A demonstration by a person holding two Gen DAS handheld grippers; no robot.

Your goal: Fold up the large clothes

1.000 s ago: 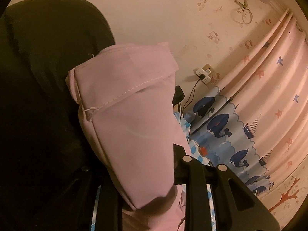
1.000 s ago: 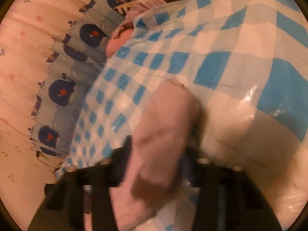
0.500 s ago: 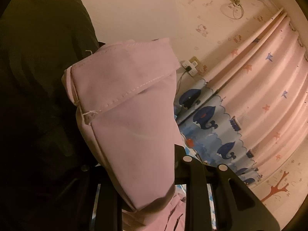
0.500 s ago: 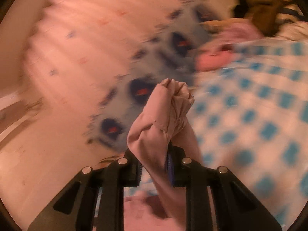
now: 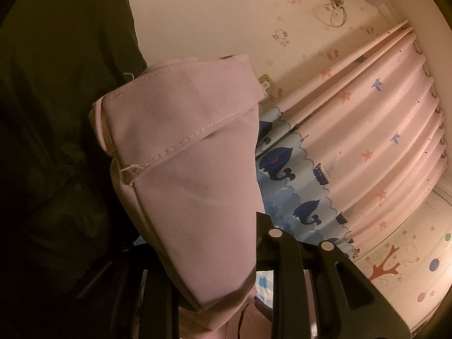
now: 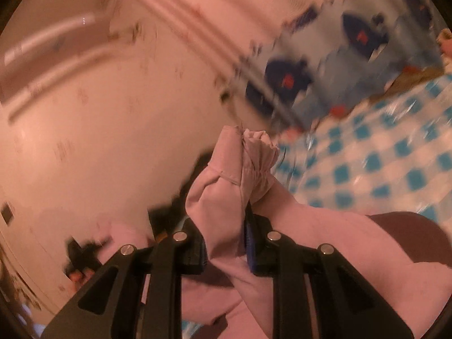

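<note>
A pink garment (image 5: 186, 169) with a stitched hem fills the middle of the left wrist view. My left gripper (image 5: 209, 288) is shut on it and holds it up in the air. In the right wrist view my right gripper (image 6: 226, 243) is shut on a gathered, elastic edge of the same pink garment (image 6: 240, 175). More of the cloth hangs down to the lower right. Both grippers are raised off the checked surface (image 6: 381, 152).
A person in dark clothing (image 5: 56, 141) fills the left of the left wrist view. A pink curtain with blue whales (image 5: 353, 147) and a papered wall (image 5: 212, 14) stand behind. The blue-and-white checked cover lies at the right of the right wrist view, with clutter at its far edge.
My right gripper has lifted the pink garment off the checked cover and swung up toward the wall. My left gripper has tilted a little, keeping its hold.
</note>
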